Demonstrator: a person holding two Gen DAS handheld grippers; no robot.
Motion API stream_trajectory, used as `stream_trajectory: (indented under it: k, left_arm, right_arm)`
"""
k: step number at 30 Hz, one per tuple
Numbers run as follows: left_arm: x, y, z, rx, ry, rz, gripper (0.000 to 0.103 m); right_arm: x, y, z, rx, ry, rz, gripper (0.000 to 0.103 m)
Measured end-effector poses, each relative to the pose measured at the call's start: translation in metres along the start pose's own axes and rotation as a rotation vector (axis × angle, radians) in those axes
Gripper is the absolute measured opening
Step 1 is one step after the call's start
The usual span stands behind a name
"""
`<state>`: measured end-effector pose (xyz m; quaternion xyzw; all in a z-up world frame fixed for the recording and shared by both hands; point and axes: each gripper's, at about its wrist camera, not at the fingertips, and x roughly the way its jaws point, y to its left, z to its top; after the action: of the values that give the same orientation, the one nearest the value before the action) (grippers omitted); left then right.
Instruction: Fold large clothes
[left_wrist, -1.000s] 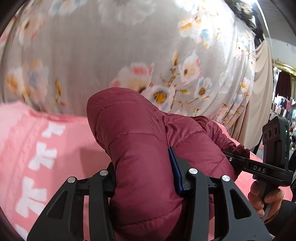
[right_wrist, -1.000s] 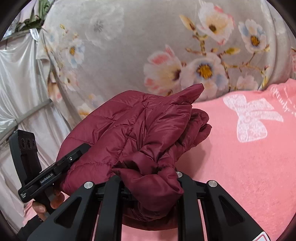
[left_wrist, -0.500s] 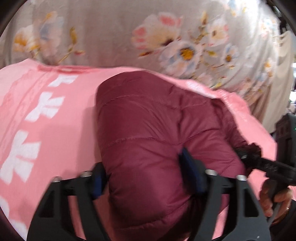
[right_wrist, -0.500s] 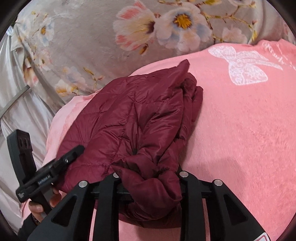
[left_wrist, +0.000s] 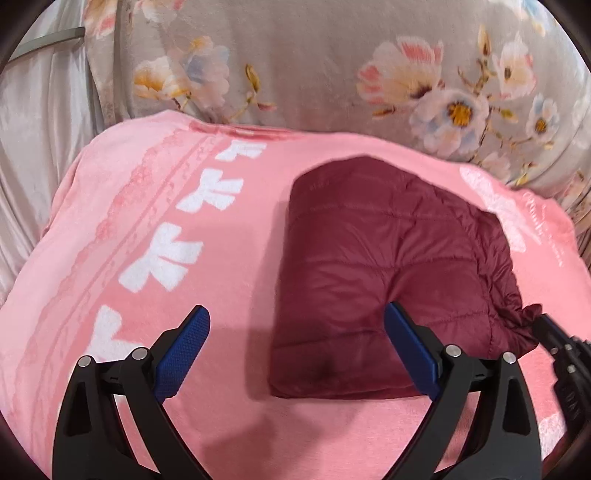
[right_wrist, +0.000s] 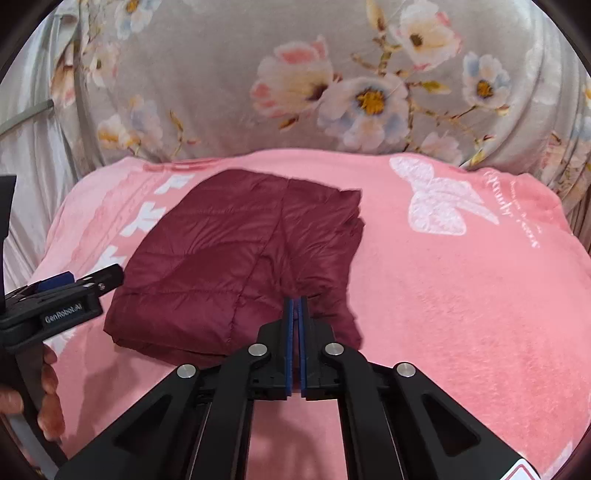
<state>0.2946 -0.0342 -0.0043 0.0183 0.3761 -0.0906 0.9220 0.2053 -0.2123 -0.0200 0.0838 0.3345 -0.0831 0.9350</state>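
nearest to me, on my left wrist view, a pink blanket (left_wrist: 240, 266) with white bow prints covers the whole work surface, and it runs on under both tools. on my right wrist view i see the person's left hand (right_wrist: 48, 398) at the lower left edge, wrapped around a black handle marked genrobot.ai. behind the blanket rises a grey floral cloth (right_wrist: 295, 74) that fills the far side, and at the far left hangs a pale silvery curtain (left_wrist: 33, 147). nothing stands between my tools and the garment.

the maroon puffer jacket (left_wrist: 373, 266) lies folded into a compact block on the blanket, just ahead and toward the right of my left gripper (left_wrist: 297, 345). its near edge sits between the two fingers, closer to the right one, whose blue pad (left_wrist: 410, 350) lies against the quilted fabric. the left finger is over bare blanket.

my left gripper's fingers are spread wide and hold nothing. my right gripper (right_wrist: 295, 306) has its fingers pressed together, with only a thin slit between the blue pads, and the tips sit at the jacket's near edge (right_wrist: 258, 251). i cannot tell whether fabric is pinched in that slit. in the left view a bunched corner of the jacket meets the right tool's tip at the far right.
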Motion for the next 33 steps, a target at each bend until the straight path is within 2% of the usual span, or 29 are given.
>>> stream_trajectory:
  k: [3,6,11,18,25,28,29,30,32,33]
  left_arm:
    - [0.012,-0.008,-0.011,-0.012,0.025,0.037,0.092]
    - [0.026,-0.006,-0.024,-0.055,0.055,0.02,0.093]
    - [0.036,-0.005,-0.035,-0.047,0.047,0.015,0.094]
    - [0.045,-0.007,-0.046,-0.041,0.037,0.002,0.094]
    - [0.044,-0.009,-0.05,-0.029,0.009,0.02,0.096]
    - [0.04,-0.009,-0.051,-0.029,-0.012,0.024,0.097]
    - [0.039,-0.009,-0.051,-0.031,-0.018,0.023,0.097]
    - [0.037,-0.008,-0.052,-0.034,-0.024,0.018,0.097]
    - [0.03,-0.007,-0.056,-0.037,-0.038,0.012,0.097]
    - [0.025,-0.007,-0.06,-0.031,-0.046,0.008,0.097]
  right_arm:
    - [0.018,-0.005,-0.011,0.031,0.052,-0.006,0.0]
    - [0.028,-0.007,-0.022,0.042,0.078,-0.008,0.0]
    - [0.041,-0.007,-0.033,0.049,0.096,-0.009,0.0]
    - [0.048,-0.002,-0.04,0.035,0.102,-0.025,0.0]
    - [0.049,-0.009,-0.039,0.067,0.1,0.01,0.0]
    - [0.04,-0.013,-0.041,0.087,0.067,0.023,0.001]
    - [0.034,-0.013,-0.042,0.09,0.052,0.02,0.003]
    - [0.025,-0.013,-0.045,0.087,0.028,0.012,0.01]
    - [0.009,-0.011,-0.053,0.066,0.0,-0.013,0.042]
    - [-0.002,-0.01,-0.06,0.045,-0.011,-0.029,0.062]
